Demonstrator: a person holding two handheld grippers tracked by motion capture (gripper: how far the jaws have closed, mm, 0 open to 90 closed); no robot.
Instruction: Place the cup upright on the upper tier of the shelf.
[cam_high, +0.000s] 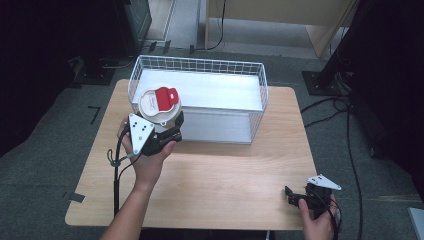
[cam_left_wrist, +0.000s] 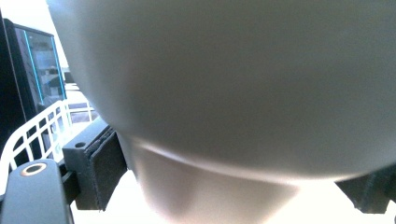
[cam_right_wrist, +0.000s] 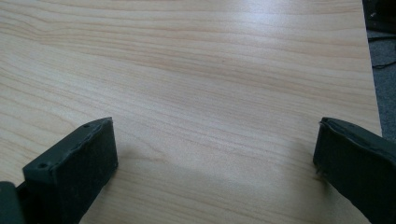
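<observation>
Clamping the white cup (cam_high: 159, 104) below its red-tabbed lid, the left gripper (cam_high: 172, 131) held something seemingly light, smooth, crushable; the right gripper (cam_high: 295, 196) gaped empty.

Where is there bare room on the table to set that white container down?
The wood table is bare between the wire basket and the near edge, from the left claw across to the right claw. The basket's white floor right of the container is free too. The basket's left end is crowded.
</observation>
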